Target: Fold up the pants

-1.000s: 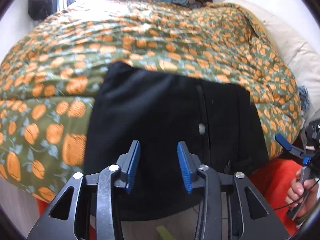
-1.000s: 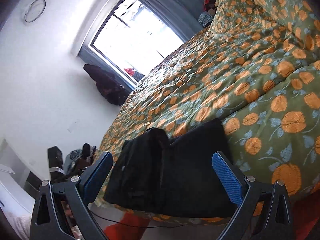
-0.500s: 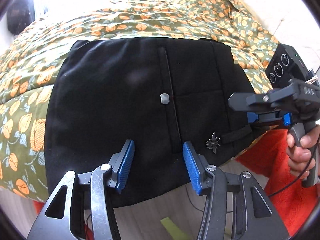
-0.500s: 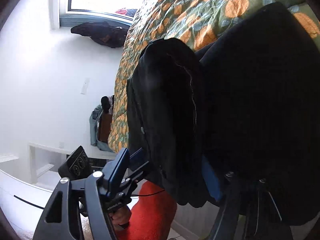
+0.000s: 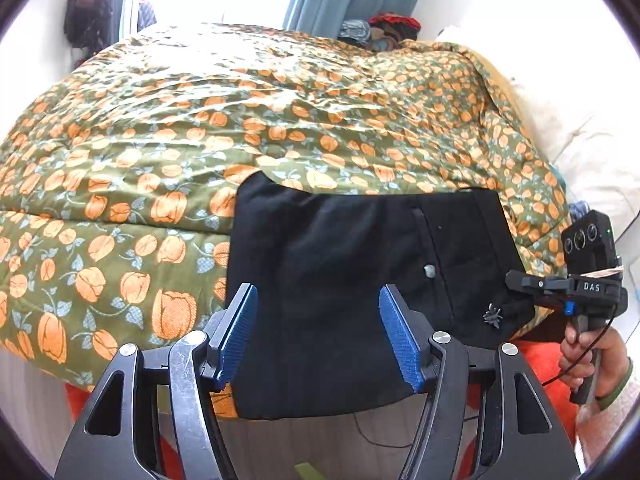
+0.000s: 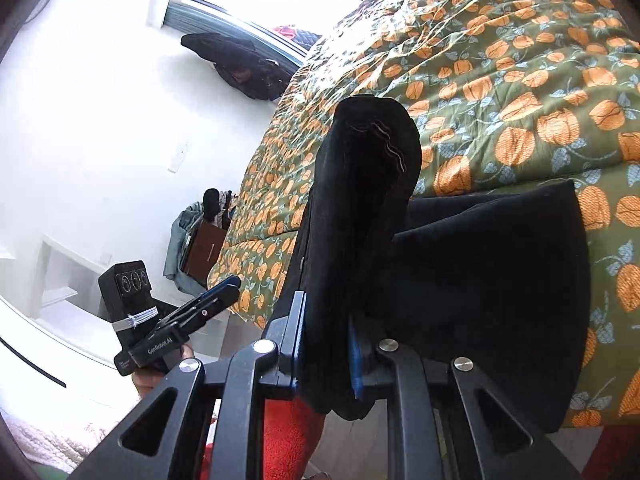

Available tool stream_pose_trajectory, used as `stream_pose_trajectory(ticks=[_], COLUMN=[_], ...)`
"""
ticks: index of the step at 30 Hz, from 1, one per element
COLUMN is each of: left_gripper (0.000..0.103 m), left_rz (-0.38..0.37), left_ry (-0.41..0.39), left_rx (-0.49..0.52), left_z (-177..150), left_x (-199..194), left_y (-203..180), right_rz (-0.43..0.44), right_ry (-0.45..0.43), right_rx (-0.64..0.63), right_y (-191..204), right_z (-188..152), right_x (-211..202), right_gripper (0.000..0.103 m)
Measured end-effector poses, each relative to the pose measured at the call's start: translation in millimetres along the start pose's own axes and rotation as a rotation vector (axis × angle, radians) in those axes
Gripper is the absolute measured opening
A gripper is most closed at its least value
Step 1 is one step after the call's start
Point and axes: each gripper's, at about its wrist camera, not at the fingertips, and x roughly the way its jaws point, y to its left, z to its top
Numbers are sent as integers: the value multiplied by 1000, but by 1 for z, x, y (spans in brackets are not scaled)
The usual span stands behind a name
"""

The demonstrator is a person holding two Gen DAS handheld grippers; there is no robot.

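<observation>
Bed (image 5: 168, 152), tulip-print duvet, serves as folding surface. Black pants (image 5: 344, 280) folded, lying at near edge, overhanging slightly. Right gripper (image 6: 326, 344) jaws pinching raised pants edge, likely to carry fold over. Left gripper (image 5: 318, 336) jaws spread, empty, hovering above pants.

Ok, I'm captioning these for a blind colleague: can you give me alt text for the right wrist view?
The right gripper is shut on a thick fold of the black pants, which lie at the edge of a bed covered by a green quilt with orange flowers. Low on the left, the left gripper hangs off the bed's edge, away from the cloth, before a white wall.
</observation>
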Motion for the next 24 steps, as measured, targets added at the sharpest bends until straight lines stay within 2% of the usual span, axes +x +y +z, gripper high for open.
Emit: stream_pose_trajectory(ticks=[7,10,12,15,17,19,24], left_gripper=[65,65,65,65,65,65,65], left_rz=[21,49,97,180,220,260,331], left_ry=[61,81,91,103,108,117,162], left_rx=[13,72,122,184,224,263,280], left_z=[-12,-18,-20,-24,-27,-31,-39], left_x=[19,28,35,42,48,56,74], left_y=[-3,-16,-26,-36,-42,-48,-56], right_rz=[-54,-128,-176,-218,-303,-418,-457], right_ry=[-47,-8,6,-11,-19,-64,-122], right_rx=[123,165,167,165,91,-60,-389], right_y=[-62,-91,-100,-99,-82,-47,27], right_z=[-10,-14,-18,-15,-12,-4,-8], right_x=[-45,-40,-30,-33,-40,-48,-37], right_gripper=[18,17,18,29,31,32,32])
